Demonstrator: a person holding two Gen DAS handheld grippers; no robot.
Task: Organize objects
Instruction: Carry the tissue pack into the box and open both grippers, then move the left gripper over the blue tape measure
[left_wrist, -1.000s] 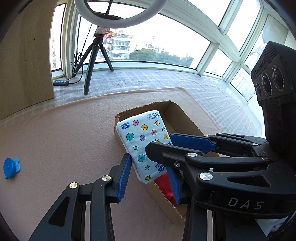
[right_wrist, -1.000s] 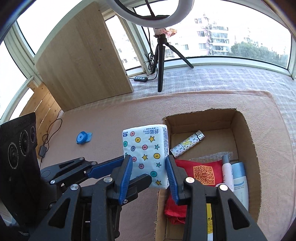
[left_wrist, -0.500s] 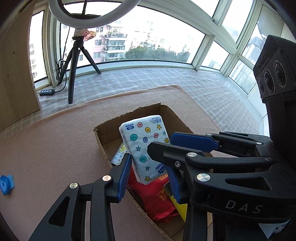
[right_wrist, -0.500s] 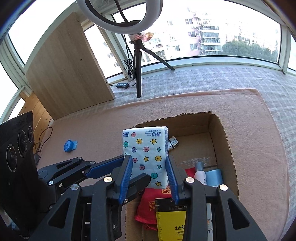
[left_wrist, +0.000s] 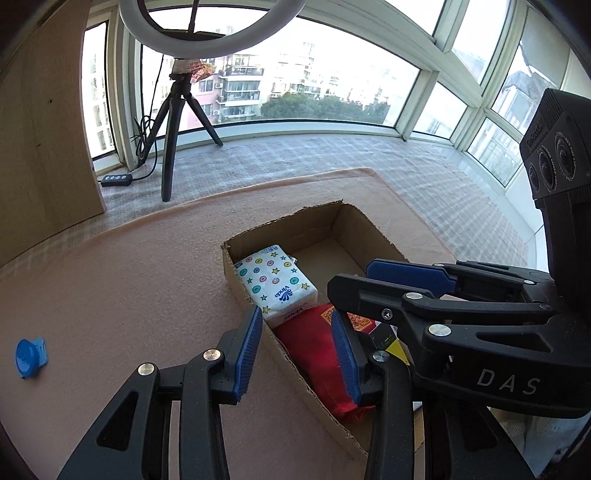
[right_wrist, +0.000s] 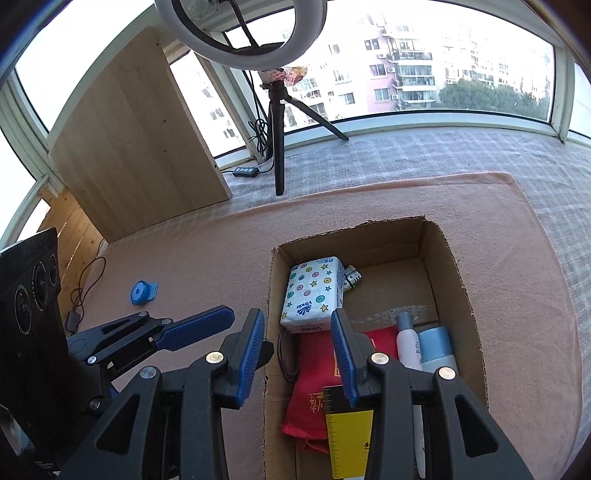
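Observation:
The star-and-dot patterned tissue pack (left_wrist: 277, 280) (right_wrist: 314, 295) lies flat in the far left corner of the open cardboard box (left_wrist: 280, 221) (right_wrist: 458, 280), resting partly on a red pouch (right_wrist: 314, 369). My right gripper (right_wrist: 297, 350) hovers open just above and behind the pack, over the box's left wall, holding nothing. My left gripper (left_wrist: 297, 350) is open and empty beside it, over the same box edge. Each gripper shows at the side of the other's view.
Also in the box are a patterned lighter (right_wrist: 351, 277), a white bottle (right_wrist: 408, 343), a blue bottle (right_wrist: 437, 347) and a yellow ruler (right_wrist: 349, 443). A small blue object (right_wrist: 142, 291) lies on the pink mat. A ring-light tripod (right_wrist: 279, 147) and a wooden board (right_wrist: 136, 147) stand behind.
The right gripper carried the tissue pack over the box and let go of it; the pack now lies flat inside. Both grippers have drawn back a little.

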